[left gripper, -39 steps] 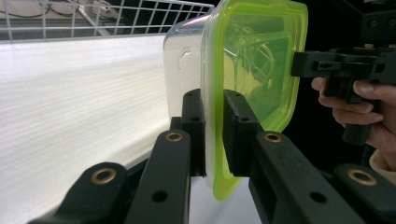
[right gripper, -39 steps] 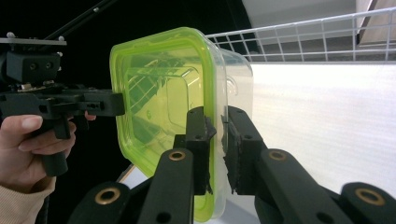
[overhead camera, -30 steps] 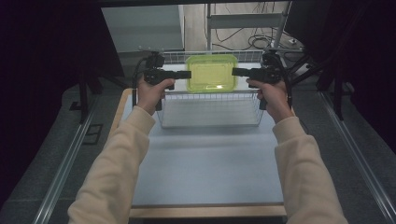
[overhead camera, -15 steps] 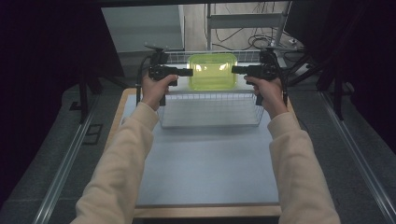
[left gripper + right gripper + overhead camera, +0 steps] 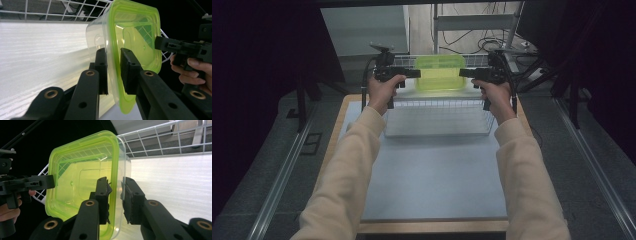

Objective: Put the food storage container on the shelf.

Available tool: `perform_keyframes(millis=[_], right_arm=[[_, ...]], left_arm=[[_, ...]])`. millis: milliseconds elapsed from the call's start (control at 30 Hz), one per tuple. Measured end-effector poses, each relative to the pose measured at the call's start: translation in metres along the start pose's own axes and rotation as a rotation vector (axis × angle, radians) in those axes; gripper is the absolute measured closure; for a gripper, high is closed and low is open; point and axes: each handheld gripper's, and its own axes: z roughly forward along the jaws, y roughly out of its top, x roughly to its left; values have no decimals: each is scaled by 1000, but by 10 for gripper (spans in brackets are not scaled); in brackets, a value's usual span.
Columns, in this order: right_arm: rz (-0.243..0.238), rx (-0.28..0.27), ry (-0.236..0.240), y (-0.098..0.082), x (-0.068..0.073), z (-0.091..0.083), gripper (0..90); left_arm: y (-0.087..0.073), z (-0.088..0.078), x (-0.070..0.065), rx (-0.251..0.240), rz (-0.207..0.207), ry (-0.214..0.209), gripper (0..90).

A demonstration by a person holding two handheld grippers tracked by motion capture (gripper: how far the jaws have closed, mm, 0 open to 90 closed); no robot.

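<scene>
Since the earlier high view, both hands have carried the clear plastic food box with a lime-green lid (image 5: 440, 72) slightly farther back and lower, to the far end of the white wire basket (image 5: 439, 117). That box hangs between the two tools, apparently empty, its lid seated on the tub. Along the left gripper (image 5: 113, 71) view, the green lid rim runs between the two black jaws, which have just been easing apart; thin gaps show beside the rim, so the grip looks released or nearly so. Its partner, the right gripper (image 5: 116, 201), likewise has the lid edge between its jaws, which have also just been opening, with a visible gap on the tub side. If the box is not yet resting on the basket's wire floor, I judge it could drop, tip or catch on the mesh wall. Nothing else lies in the basket, which sits on the pale blue-grey table mat (image 5: 432, 180).
</scene>
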Motion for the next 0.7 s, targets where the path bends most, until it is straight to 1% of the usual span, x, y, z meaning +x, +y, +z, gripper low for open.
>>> perform_keyframes(millis=[33, 67, 100, 133, 167, 233, 300, 333, 400, 433, 467, 500, 567, 600, 633, 700], right_arm=[[-5, 6, -8, 0, 0, 1, 729], [-9, 10, -15, -1, 0, 1, 717], [-9, 11, -17, -1, -1, 2, 708], [-24, 21, -32, -1, -1, 3, 682], [-24, 21, -32, -1, -1, 3, 682], [-36, 17, -41, -2, -1, 4, 660], [-37, 18, -43, -2, -1, 4, 606], [-39, 9, -45, -2, 0, 4, 583], [-44, -1, -40, -2, 1, 2, 561], [-53, -9, -40, -2, 2, 2, 546], [-58, -11, -42, -2, 4, 1, 526], [-65, -11, -40, -2, 4, 1, 518], [-78, -15, -39, -3, 6, -1, 506], [-89, -21, -36, -3, 9, -3, 481], [-89, -21, -36, -3, 9, -3, 481], [-105, -35, -31, -3, 11, -7, 448]], left_arm=[[0, 1, 0, 3, 6, 14, 753], [0, 2, 0, -4, 3, 19, 720], [0, 3, 0, -8, 11, 16, 702], [0, 4, 1, -9, 15, 16, 660], [0, 5, 1, -8, 19, 20, 660], [-1, 8, 1, -5, 27, 30, 619], [-1, 10, 2, -4, 32, 39, 548], [-1, 10, 2, -7, 33, 44, 491], [-1, 11, 3, -30, 31, 48, 390], [0, 10, 3, -42, 28, 43, 335], [1, 10, 3, -43, 24, 39, 273], [1, 9, 3, -45, 33, 43, 238], [2, 8, 2, -45, 50, 51, 200], [2, 6, 1, -47, 56, 56, 179], [2, 5, 1, -49, 61, 60, 179], [1, 1, -1, -55, 77, 70, 168]])
